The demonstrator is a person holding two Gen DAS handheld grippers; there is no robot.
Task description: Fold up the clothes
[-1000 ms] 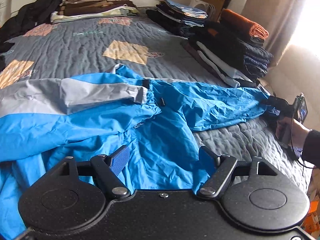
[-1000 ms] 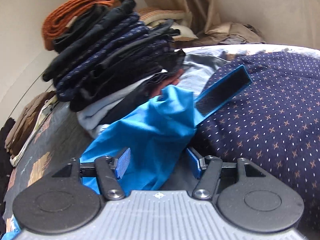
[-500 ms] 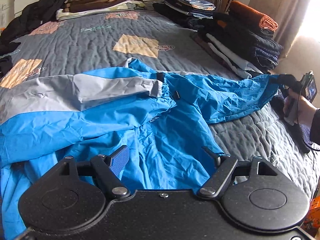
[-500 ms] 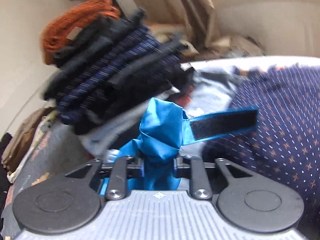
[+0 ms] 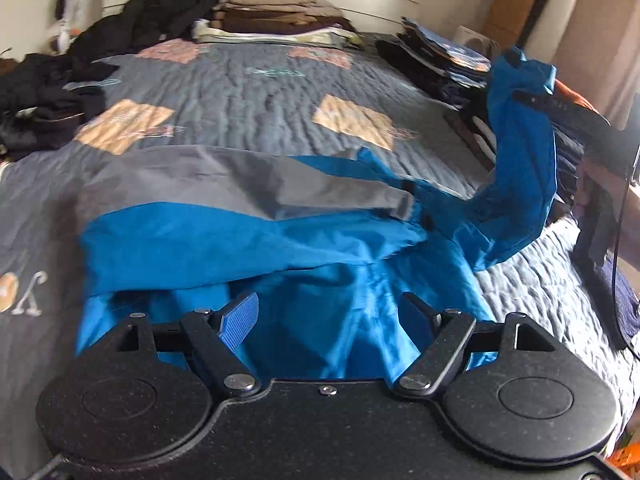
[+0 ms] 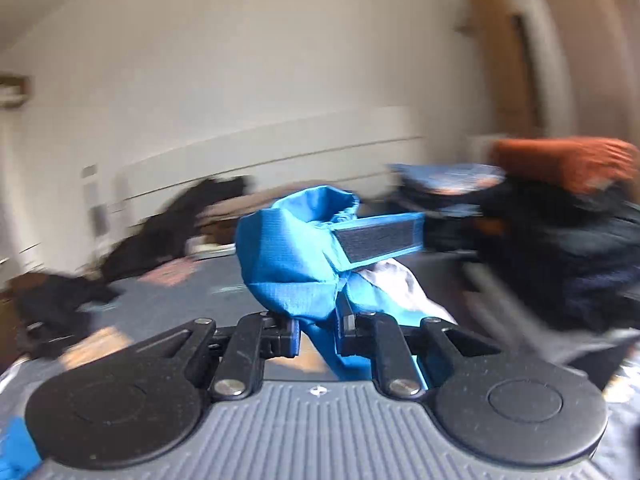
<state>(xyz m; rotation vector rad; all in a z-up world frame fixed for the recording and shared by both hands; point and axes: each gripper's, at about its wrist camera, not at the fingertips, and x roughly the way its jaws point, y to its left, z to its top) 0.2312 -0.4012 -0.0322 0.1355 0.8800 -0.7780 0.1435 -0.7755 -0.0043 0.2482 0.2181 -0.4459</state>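
Blue and grey jacket (image 5: pixel 224 236) spread flat across quilted grey bed (image 5: pixel 256 92), body toward the near edge. Dark loose clothes (image 5: pixel 56 92) heaped far left; folded brown and tan stack (image 5: pixel 280 20) against the headboard. Left gripper (image 5: pixel 328 316) low over the blue fabric, jaws spread wide, nothing pinched, pads clear of the cloth. Further right, blue sleeve (image 5: pixel 520 152) lifted off the bed, rising up toward the right edge in front of dark folded stacks (image 5: pixel 436 64). Right edge: part of a hand (image 5: pixel 630 224) behind black hardware, blurred.

From the right wrist view, much blurred: right gripper (image 6: pixel 318 330) with jaws closing tight on the sleeve cuff (image 6: pixel 296 248), bunched blue cloth pinched between the pads, black hook-and-loop tab (image 6: pixel 378 238) sticking out to the right. Orange knit (image 6: pixel 560 160) atop a dark pile far right.
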